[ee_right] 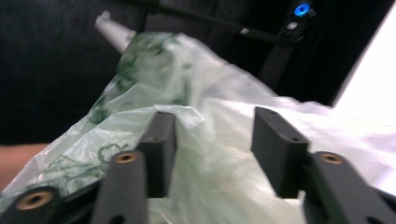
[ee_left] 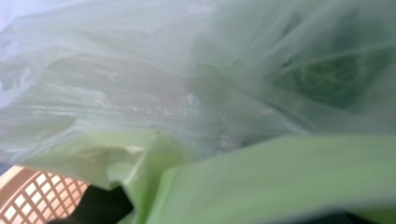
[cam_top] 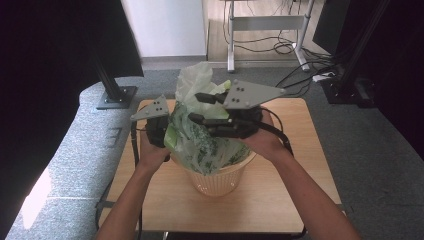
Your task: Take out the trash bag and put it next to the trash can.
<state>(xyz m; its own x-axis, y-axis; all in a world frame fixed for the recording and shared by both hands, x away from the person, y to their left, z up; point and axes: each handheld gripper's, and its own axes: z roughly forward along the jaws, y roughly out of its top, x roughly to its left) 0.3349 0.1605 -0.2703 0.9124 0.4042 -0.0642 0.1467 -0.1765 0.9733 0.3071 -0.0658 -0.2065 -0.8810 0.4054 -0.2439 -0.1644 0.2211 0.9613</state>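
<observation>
Grey carpet ran round a small wooden table (cam_top: 295, 165), and on it stood a cream slatted basket (cam_top: 216, 181) with a pale green plastic bag (cam_top: 197, 135) bulging out of its mouth. By the look of it, the job was fitting that bag as a liner, and it was only partway there: the bag's lower part sat inside the basket, but most of the film stood bunched above the rim, with no edge yet folded over the outside. Spreading the mouth and tucking it round the rim looked to be what was left. The right gripper (cam_top: 200, 107) came in from the right above the basket, jaws held apart, with loose film rising between and beyond them in the right gripper view, nothing pinched. The left gripper (cam_top: 159, 131) was pressed into the bag's left side just above the rim; green film lay right against its camera, and I couldn't tell whether its jaws were apart or closed on the plastic.
</observation>
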